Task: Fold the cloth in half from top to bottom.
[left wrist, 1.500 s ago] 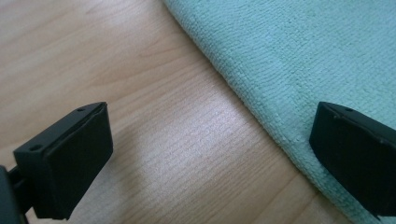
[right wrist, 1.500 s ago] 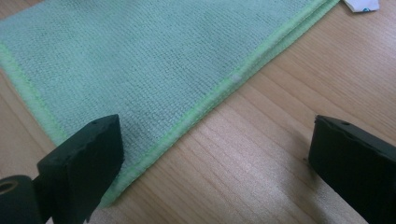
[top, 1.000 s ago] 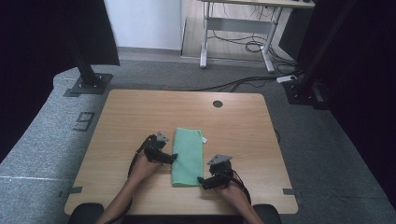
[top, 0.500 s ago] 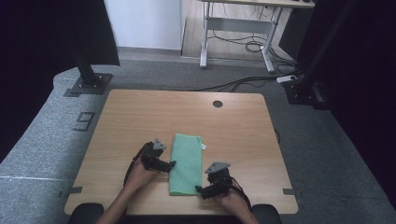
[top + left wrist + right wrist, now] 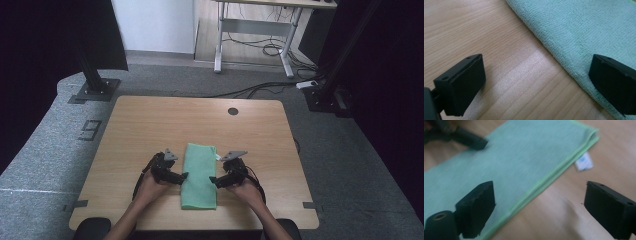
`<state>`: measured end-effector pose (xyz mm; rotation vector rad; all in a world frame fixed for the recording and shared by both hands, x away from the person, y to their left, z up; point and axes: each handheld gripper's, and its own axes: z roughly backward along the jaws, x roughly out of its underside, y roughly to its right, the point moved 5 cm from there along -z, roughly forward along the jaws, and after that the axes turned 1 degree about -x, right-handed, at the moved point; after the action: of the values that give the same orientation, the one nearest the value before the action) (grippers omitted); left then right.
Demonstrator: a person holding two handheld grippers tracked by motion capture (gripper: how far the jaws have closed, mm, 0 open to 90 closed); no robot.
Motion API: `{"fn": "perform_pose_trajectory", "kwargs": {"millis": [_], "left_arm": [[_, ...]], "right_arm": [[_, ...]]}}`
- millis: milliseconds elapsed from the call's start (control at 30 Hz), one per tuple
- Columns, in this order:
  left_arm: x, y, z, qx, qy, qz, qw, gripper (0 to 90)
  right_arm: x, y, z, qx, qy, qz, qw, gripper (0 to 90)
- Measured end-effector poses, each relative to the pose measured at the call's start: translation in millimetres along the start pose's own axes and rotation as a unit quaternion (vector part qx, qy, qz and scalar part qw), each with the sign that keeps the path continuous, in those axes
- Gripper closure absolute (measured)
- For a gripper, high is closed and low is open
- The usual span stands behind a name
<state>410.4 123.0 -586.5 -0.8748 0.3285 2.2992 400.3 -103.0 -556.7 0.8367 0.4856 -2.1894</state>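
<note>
A light wooden table (image 5: 150, 120) with a round cable hole (image 5: 233, 111) near its far edge is seen from the high view, set on grey carpet (image 5: 45, 150). A folded green microfibre cloth (image 5: 199, 176) is laid flat on the near half of the table, its long sides running away from the person, roughly midway between left and right. In the right gripper view the cloth (image 5: 519, 162) is shown folded in layers with a lighter green stitched hem, and a small white care label (image 5: 584, 162) is seen sticking out from under its edge onto the wood.

The left gripper (image 5: 181, 176) is held at the cloth's left long edge, the right gripper (image 5: 214, 180) at its right long edge, each pointed inward toward the other. In the left gripper view the left gripper (image 5: 536, 82) is seen with jaws spread wide, one over bare wood and one over the cloth (image 5: 586, 35). The right gripper (image 5: 539, 207) is likewise spread wide, astride the hemmed edge; nothing is gripped by either.
</note>
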Motion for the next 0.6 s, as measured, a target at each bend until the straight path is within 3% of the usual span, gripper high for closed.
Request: {"fn": "perform_pose_trajectory", "kwargs": {"millis": [100,367,600], "left_arm": [[0.2,0.3,0.2,-0.001,0.0,0.001,1.0,0.9],[0.2,0.5,0.2,-0.002,0.0,0.003,1.0,0.9],[0.2,0.4,0.2,-0.002,0.0,0.003,1.0,0.9]], "right_arm": [[-12.9,9.8,-5.2,0.009,0.003,0.001,1.0,15.6],[-34.6,32.4,-20.4,0.023,0.007,-0.005,0.9997,35.3],[-48.2,51.7,-34.5,0.024,0.007,-0.026,0.9993,50.9]]}}
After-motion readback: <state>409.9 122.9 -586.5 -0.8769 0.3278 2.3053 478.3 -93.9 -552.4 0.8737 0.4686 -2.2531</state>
